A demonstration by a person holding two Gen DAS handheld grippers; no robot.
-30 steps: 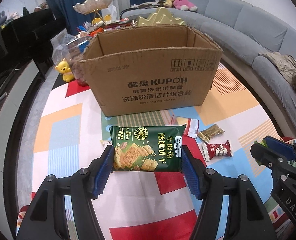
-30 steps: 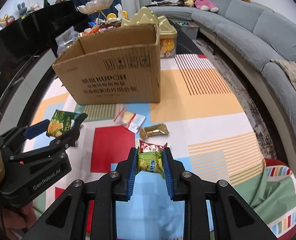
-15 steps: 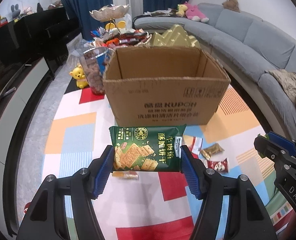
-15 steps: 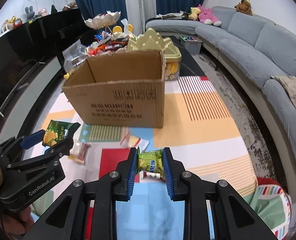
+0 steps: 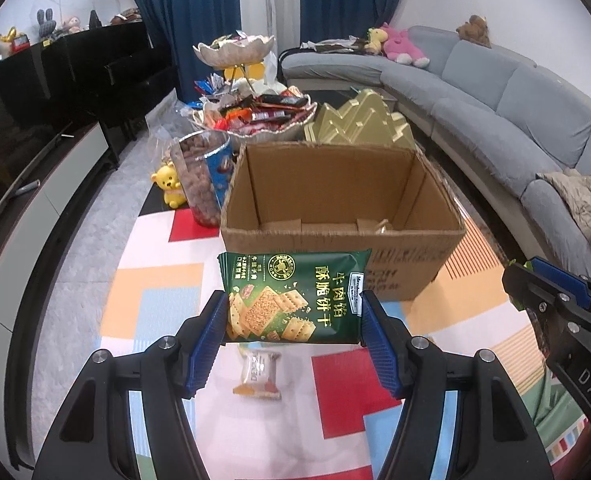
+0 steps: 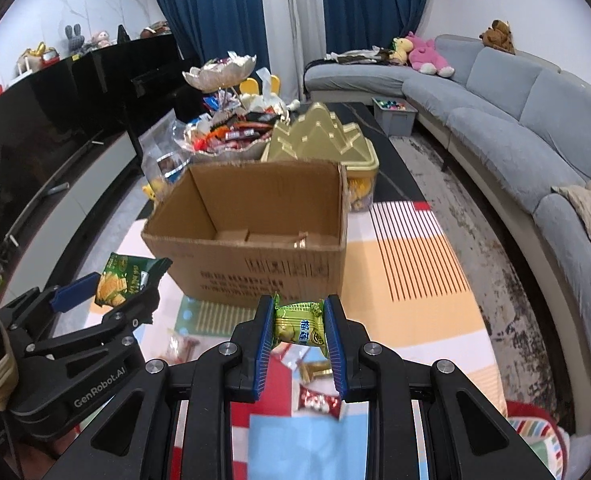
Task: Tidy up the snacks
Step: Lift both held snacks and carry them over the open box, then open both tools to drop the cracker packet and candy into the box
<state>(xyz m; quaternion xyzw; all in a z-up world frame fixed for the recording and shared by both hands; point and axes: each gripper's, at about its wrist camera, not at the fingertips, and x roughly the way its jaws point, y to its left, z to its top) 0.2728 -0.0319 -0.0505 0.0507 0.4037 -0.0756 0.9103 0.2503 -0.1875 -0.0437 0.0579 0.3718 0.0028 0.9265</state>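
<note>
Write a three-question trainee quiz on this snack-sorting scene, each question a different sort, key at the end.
1. True or false: the cardboard box is open at the top.
2. Which does the left gripper hold? A) green cracker packet B) a red candy C) nothing
3. Fill in: the right gripper is shut on a small ____ snack packet.

Key: 1 true; 2 A; 3 green.
</note>
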